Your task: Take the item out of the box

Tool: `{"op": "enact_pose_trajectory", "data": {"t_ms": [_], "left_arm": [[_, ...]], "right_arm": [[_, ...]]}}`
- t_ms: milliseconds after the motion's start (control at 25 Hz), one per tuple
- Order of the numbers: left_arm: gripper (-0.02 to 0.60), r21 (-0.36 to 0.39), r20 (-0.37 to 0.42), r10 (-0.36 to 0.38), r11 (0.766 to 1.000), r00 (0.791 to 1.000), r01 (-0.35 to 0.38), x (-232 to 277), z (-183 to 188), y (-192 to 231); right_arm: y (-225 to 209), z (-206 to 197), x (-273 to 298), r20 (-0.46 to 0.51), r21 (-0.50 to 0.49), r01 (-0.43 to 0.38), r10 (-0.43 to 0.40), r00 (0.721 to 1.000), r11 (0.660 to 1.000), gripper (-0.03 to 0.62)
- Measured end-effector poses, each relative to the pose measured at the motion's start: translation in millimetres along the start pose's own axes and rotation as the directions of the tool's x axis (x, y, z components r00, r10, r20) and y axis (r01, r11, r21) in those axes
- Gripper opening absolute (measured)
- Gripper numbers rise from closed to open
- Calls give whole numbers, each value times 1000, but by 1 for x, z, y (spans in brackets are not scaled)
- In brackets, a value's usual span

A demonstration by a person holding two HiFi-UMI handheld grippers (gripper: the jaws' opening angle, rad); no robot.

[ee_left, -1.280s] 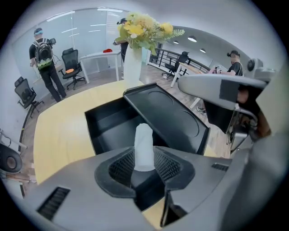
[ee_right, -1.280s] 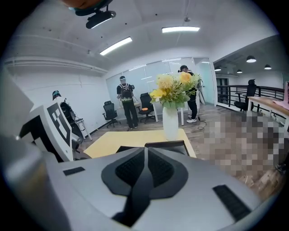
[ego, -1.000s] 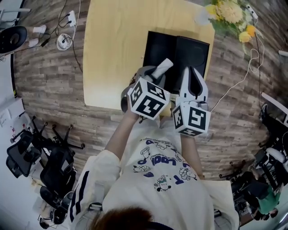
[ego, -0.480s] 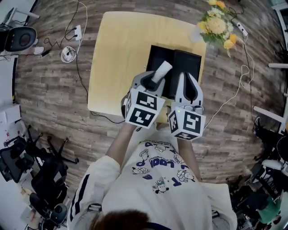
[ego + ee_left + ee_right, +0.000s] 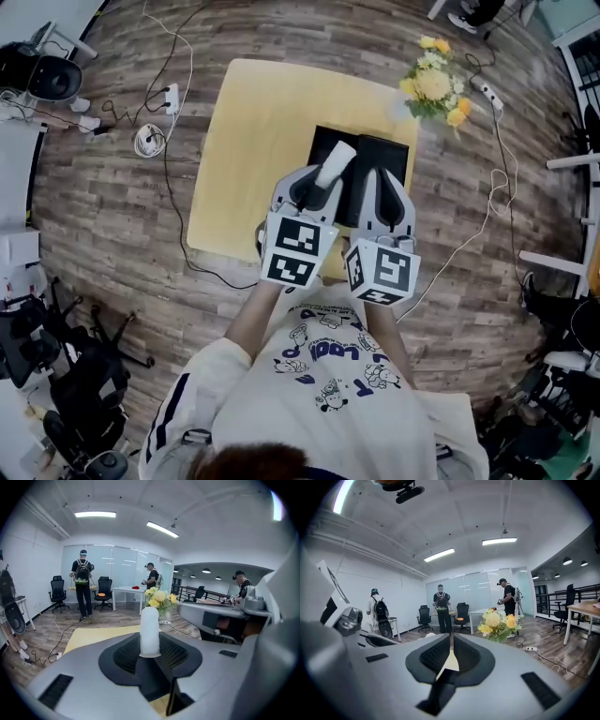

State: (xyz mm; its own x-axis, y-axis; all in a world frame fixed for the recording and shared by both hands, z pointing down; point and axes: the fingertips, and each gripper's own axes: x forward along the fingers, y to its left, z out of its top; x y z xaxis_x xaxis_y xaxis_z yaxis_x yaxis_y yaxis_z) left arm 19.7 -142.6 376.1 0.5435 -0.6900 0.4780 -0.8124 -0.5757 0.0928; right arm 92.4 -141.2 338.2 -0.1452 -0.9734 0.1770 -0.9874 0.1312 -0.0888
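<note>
A black box (image 5: 397,157) lies open on the yellow table (image 5: 251,141). My left gripper (image 5: 321,184) is held above the box's left half, shut on a white cylindrical item (image 5: 335,161) that sticks up past the fingertips. In the left gripper view the white item (image 5: 150,629) stands upright between the dark pads of the left gripper (image 5: 151,651). My right gripper (image 5: 382,180) hovers beside it over the box, its jaws together with nothing between them. In the right gripper view the right gripper (image 5: 451,651) shows only a thin slit.
A bunch of yellow flowers (image 5: 433,86) stands at the table's far right corner. Cables and a power strip (image 5: 150,139) lie on the wood floor to the left. Office chairs (image 5: 56,375) crowd the lower left. People stand far back (image 5: 83,588) in the room.
The table and box now look smaller and farther below. Both grippers stay side by side above the box, the left still holding the white item.
</note>
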Motion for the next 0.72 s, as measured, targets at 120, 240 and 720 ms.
{"op": "enact_pose_trajectory", "data": {"t_ms": [120,240,720], "left_arm": [[133,0,52,13,1000,999,-13,-4,11,-2],[133,-1,116,38,999,993,-38,-11,25,-4],[133,-41,303,136,991,943,-130,-40,56,7]], "right_arm": [[1,8,-1,23,-4,-5,5,1000,1000,41],[0,14,-3,41,-7,-5,5,999,1000,41],[6,24,-4,72,-14,-21,22,997,1000,41]]}}
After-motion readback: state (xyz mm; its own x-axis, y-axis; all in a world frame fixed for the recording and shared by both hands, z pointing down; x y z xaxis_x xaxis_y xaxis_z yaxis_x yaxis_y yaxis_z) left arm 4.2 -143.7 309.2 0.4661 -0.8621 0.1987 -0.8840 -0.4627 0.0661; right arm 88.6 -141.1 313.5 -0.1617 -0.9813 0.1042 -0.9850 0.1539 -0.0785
